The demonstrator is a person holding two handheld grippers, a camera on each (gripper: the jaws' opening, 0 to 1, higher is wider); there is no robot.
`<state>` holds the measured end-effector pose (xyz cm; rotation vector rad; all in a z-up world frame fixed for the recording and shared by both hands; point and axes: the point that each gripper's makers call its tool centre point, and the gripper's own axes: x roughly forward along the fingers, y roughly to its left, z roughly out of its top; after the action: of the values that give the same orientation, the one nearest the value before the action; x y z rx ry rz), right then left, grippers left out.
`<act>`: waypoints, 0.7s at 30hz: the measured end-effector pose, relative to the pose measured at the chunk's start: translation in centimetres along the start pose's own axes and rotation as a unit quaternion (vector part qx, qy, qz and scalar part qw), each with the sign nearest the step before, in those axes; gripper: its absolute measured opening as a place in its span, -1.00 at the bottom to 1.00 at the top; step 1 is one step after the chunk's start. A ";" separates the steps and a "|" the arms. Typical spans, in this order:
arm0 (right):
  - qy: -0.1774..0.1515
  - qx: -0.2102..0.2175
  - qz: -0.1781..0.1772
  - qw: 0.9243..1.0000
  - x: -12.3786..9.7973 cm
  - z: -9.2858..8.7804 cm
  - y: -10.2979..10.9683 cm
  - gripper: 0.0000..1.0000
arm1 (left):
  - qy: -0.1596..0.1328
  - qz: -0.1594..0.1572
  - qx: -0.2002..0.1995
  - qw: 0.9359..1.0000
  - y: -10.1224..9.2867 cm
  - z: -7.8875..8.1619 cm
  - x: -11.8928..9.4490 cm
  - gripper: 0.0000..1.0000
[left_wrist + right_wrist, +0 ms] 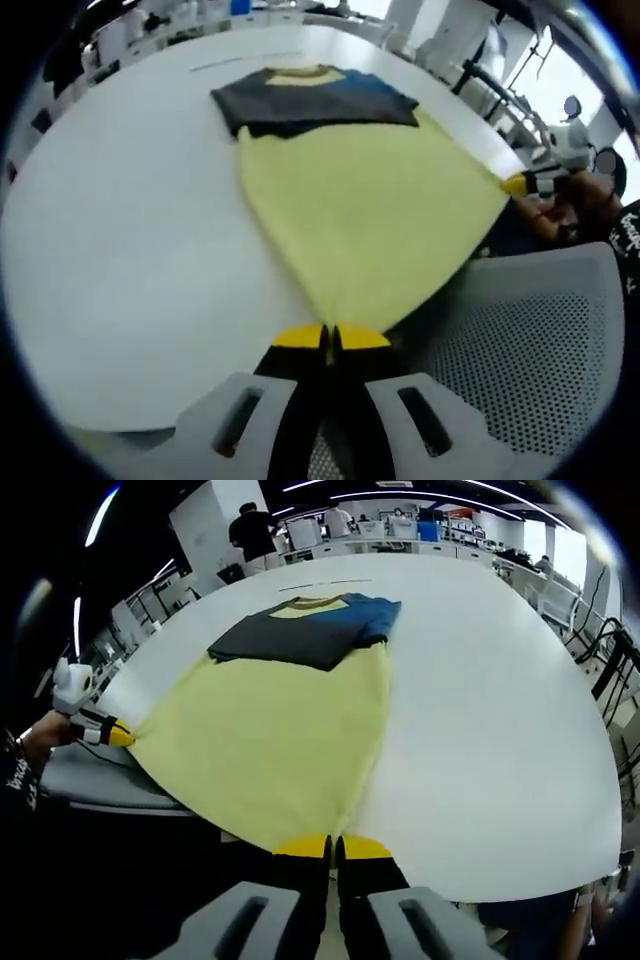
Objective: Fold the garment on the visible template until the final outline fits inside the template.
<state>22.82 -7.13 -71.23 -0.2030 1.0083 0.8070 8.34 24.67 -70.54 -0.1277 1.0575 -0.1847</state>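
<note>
Left gripper (329, 338), jaws pressed together, pinches 1 bottom corner of the garment (370, 215) at the near table edge; right gripper (333, 848), jaws likewise together, pinches the other bottom corner of the same hem. Each tool appears in the other's view at the opposite corner, the right gripper (522, 184) far to the right in the left gripper view. From either tool the yellow body runs straight ahead, away from the jaws, so its long axis lies along the line of reach. Farthest from both grippers sits the dark folded upper part (300, 630) with the neckline. Both corners are equally in hand, so neither tool is nearer. Judged next move: carry the hem forward over the body toward the dark part, on the white table (500, 710).
</note>
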 end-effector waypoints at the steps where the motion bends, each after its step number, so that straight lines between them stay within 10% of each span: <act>1: -0.004 -0.003 0.000 1.000 -0.3 0.4 0.1 -1.00 | -0.004 0.001 0.005 1.000 0.0 0.4 -0.3 -1.00; 21: -0.048 -0.031 0.000 0.998 -3.1 6.0 0.3 -1.00 | -0.050 0.003 -0.002 0.999 0.9 5.4 -3.4 -1.00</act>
<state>25.80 -5.47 -65.37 -0.2147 0.8929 0.8407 11.53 26.39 -65.21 -0.1353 0.9585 -0.1697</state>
